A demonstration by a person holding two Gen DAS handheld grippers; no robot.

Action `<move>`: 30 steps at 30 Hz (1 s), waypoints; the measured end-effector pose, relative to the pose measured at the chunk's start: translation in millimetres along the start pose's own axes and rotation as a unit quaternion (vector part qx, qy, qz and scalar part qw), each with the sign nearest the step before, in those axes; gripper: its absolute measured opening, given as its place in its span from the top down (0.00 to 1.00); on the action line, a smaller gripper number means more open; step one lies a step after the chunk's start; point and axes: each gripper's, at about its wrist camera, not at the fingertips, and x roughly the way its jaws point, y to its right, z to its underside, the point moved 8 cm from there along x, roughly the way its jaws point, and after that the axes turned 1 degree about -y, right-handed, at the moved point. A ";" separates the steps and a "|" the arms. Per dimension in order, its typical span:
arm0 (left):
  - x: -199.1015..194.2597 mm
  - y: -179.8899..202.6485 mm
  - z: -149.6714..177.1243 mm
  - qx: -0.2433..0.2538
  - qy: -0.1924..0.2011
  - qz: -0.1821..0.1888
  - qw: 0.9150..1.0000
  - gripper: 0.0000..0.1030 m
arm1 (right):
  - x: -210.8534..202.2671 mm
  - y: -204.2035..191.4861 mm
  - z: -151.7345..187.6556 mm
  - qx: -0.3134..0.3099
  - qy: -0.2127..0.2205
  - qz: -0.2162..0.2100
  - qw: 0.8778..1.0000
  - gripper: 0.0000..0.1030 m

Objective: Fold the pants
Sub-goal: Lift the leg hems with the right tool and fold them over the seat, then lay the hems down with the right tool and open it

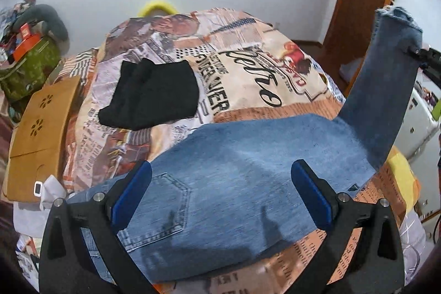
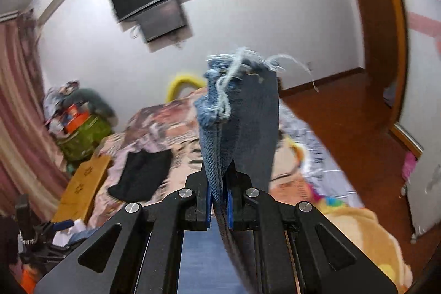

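my right gripper [image 2: 219,200] has its blue pads pinched tight on the frayed hem end of the faded blue denim pants [image 1: 234,178], and the leg end stands up above the jaws with loose white threads trailing off the cut edge. my left gripper [image 1: 220,192] hangs wide open over the seat of the pants, just above the stitched back pocket, gripping nothing. the pants lie on the newspaper-print bedspread [image 1: 248,68], waist end nearest me, with the hem end lifted off the bedspread at the right. i judge the fold as only begun: the legs look laid one on the other, but the lengthwise fold is not made, since the hem is in the air and not yet brought over to the waist. a folded black garment [image 1: 154,95] sits on the bedspread beyond the pants, apart from them, likely a piece already finished.
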 end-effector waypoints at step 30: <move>-11.1 -41.9 15.6 -0.065 -0.002 -0.013 0.998 0.01 | 86.8 -138.3 174.1 -0.137 -0.257 -0.140 0.946 0.49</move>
